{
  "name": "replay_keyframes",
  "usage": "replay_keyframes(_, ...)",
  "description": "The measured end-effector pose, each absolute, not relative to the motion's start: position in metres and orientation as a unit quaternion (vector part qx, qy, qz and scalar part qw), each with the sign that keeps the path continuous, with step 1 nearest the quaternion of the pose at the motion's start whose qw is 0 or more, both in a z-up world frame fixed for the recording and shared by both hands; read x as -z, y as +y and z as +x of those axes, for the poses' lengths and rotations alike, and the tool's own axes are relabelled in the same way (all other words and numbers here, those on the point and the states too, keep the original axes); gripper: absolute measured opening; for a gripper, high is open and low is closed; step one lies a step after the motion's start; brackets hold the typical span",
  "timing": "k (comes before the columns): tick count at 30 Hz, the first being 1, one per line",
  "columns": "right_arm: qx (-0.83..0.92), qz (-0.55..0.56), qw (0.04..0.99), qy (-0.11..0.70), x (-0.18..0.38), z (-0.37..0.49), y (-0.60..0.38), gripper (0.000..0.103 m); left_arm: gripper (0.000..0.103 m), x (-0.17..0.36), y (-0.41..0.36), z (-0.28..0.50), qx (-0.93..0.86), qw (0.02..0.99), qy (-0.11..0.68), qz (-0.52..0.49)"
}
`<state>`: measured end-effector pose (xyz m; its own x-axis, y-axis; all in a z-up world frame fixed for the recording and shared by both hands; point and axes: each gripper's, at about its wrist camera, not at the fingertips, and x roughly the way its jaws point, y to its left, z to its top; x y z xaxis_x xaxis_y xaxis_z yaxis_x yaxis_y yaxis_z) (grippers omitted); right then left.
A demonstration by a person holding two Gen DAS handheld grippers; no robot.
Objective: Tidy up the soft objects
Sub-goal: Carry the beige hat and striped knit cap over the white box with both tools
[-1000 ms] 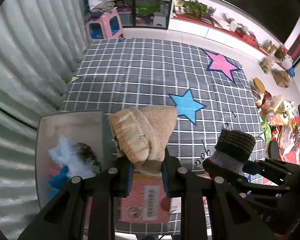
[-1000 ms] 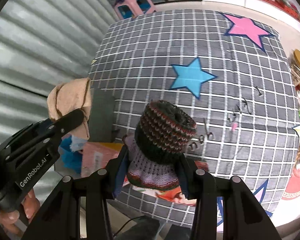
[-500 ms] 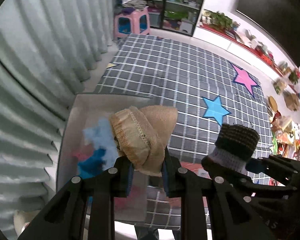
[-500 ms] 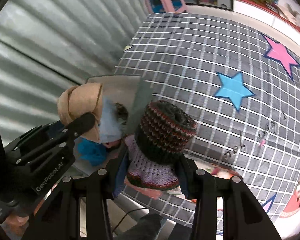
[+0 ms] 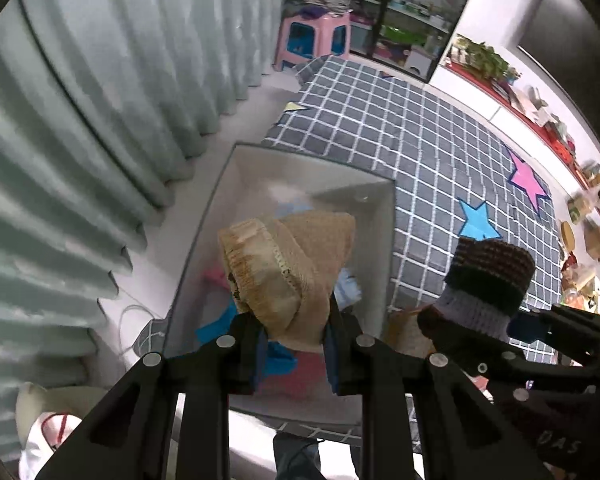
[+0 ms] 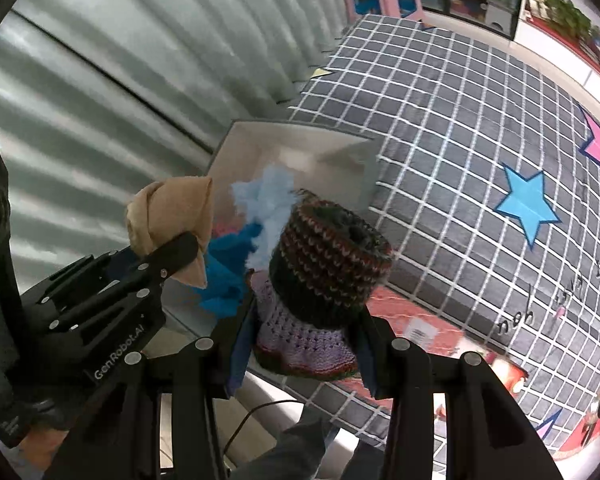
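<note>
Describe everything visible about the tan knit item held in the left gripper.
The tan knit hat is soft, beige ribbed wool with a paler folded cuff edged by a stitched seam. It bunches into a rounded lump with a pointed corner. The left gripper is shut on its lower end, both pads pressing the fabric, holding it up above the open white storage box. Nothing else touches it.
</note>
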<state>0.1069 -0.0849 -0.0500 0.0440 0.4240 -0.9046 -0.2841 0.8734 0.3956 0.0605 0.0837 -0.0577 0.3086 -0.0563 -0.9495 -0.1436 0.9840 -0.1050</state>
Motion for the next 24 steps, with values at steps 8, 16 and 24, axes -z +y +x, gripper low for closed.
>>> replay_keyframes(8, -0.259, 0.038, 0.711, 0.653, 0.057, 0.105, -0.056, 0.046, 0.025, 0.072, 0.111, 0.050, -0.044, 0.794, 0.599, -0.097)
replay_keyframes(16, -0.264, 0.027, 0.706, 0.657, 0.063, 0.119, -0.033, 0.046, 0.025, 0.083, 0.118, 0.060, -0.046, 0.789, 0.605, -0.099)
replay_keyframes(24, -0.257, 0.025, 0.707, 0.659, 0.071, 0.145, -0.028, 0.046, 0.025, 0.093, 0.118, 0.081, -0.048, 0.783, 0.612, -0.100)
